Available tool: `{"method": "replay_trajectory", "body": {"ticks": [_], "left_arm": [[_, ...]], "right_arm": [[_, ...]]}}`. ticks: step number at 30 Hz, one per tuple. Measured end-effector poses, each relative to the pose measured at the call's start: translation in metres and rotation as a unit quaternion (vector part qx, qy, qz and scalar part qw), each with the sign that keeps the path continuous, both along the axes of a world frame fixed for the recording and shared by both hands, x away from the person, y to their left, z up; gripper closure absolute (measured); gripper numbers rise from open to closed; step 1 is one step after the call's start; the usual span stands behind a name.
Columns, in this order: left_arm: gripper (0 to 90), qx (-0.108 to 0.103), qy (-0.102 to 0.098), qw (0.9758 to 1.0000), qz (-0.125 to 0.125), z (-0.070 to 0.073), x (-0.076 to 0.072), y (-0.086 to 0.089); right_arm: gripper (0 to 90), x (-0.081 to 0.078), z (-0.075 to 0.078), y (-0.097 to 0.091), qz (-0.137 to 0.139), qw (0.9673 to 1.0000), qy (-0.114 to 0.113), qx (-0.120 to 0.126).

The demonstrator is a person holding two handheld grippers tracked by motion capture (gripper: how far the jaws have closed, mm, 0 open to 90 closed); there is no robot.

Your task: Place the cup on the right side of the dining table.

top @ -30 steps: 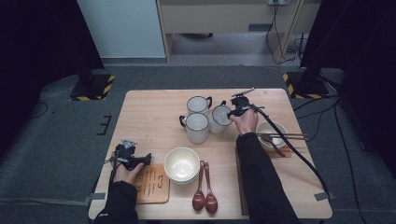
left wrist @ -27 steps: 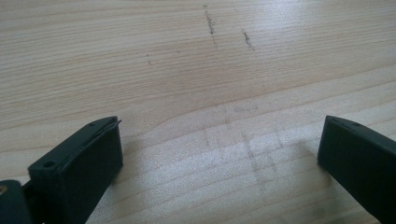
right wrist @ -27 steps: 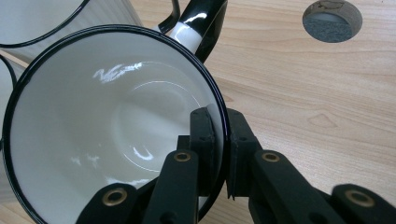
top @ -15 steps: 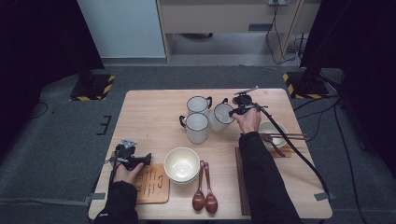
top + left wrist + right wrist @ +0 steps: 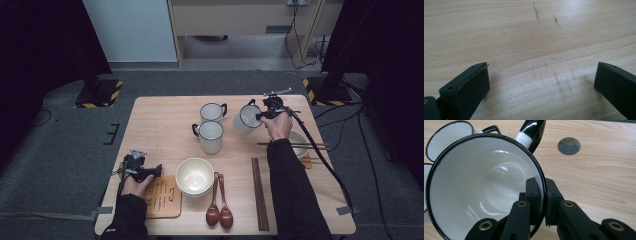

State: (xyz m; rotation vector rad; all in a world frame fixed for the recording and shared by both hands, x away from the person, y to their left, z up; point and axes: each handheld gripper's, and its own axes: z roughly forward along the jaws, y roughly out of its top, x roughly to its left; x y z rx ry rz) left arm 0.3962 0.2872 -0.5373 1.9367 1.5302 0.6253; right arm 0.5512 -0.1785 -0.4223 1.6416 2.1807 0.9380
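Jaws of your right gripper (image 5: 541,202) pinch the rim of the white enamel mug with black rim (image 5: 246,118); since a second ago you've lifted and tilted it, right of the two standing mugs (image 5: 211,129). Your left gripper (image 5: 150,171) gapes empty.

Lifted mug (image 5: 484,192) cut off at the right claw view's left and bottom edges, its outer wall unseen there, two other mugs (image 5: 446,137) cropped at the same left edge, small bowl (image 5: 300,140) near the table's right edge half hidden behind the right hand (image 5: 277,125), left claw's (image 5: 541,82) jaws cropped at the bottom.
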Motion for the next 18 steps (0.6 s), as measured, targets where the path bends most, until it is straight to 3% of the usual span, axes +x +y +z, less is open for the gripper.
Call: {"method": "replay_trajectory", "body": {"ticks": [7,18], "left_arm": [[0.0,0.0,0.0,1.0,0.0,0.0,0.0,0.0],[0.0,0.0,0.0,1.0,0.0,0.0,0.0,0.0]], "right_arm": [[83.8,-0.002,0.001,-0.025,-0.022,0.9998,0.0,-0.003],[83.8,-0.002,-0.015,-0.05,-0.048,0.9985,0.01,-0.025]]}}
